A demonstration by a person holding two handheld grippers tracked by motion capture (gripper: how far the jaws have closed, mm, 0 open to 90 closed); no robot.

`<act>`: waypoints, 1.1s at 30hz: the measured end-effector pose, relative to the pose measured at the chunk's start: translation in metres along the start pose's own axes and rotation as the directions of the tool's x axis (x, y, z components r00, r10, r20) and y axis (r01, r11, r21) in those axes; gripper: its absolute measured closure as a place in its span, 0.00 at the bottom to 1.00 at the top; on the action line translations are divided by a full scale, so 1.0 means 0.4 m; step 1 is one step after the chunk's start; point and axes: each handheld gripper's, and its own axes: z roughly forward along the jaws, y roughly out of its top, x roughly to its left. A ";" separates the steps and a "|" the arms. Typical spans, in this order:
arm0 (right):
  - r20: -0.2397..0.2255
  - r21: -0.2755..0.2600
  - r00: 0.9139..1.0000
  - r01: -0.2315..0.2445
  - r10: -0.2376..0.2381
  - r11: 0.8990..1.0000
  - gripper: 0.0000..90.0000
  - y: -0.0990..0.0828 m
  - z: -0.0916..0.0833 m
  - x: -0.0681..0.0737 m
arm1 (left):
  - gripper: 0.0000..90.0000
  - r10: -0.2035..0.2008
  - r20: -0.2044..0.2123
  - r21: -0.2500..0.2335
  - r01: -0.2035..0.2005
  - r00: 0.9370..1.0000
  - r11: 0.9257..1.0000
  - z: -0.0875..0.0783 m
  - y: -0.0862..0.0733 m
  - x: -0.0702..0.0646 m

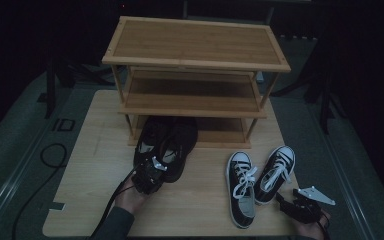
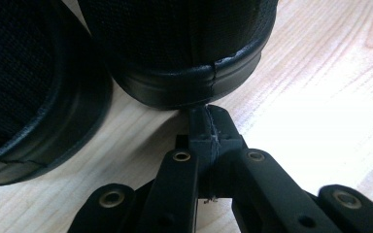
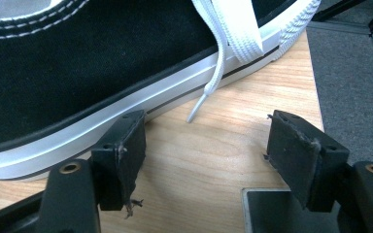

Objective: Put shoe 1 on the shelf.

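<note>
Black shoes [image 1: 167, 142], 2 of them side by side, lie on the table [image 1: 90, 165] with their toes under the lowest board of the wooden rack [image 1: 195, 75]; they sit at about 11 o'clock from the table's middle. The left gripper [image 1: 150, 176] is at their heels. In the left gripper view its jaws are pressed flat together with nothing between them, and the tips [image 2: 209, 124] touch the back rim of the right-hand shoe's heel [image 2: 189, 82].

The risk is plain: the claw has closed on air, so any lift would probably leave the shoe on the table. A forward push with shut jaws could also shove that shoe deeper under the rack or skew it against its partner [image 2: 29, 97].

At 4 o'clock, the right gripper [image 1: 300, 202] sits beside the black-and-white sneakers [image 1: 257, 177]. Its jaws stand wide open and hold nothing, and 1 pad [image 3: 124, 155] is just beside the white sole [image 3: 77, 141]. A loose lace end [image 3: 209, 92] hangs toward the gap, so closing there could catch the lace and drag the sneaker instead of gripping it.
</note>
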 end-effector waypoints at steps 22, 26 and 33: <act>0.000 0.000 1.000 0.000 0.000 1.000 0.33 0.000 0.000 0.000 | 0.97 -0.025 -0.041 -0.013 0.024 0.999 1.000 0.017 0.033 -0.009; 0.000 0.000 1.000 0.000 0.000 1.000 0.33 0.000 0.000 0.000 | 0.97 -0.030 -0.076 -0.013 0.029 0.997 1.000 0.021 0.046 -0.008; 0.000 0.000 1.000 0.000 0.000 1.000 0.33 0.000 0.000 0.000 | 0.97 -0.029 -0.116 -0.026 0.026 0.993 0.999 0.026 0.076 -0.009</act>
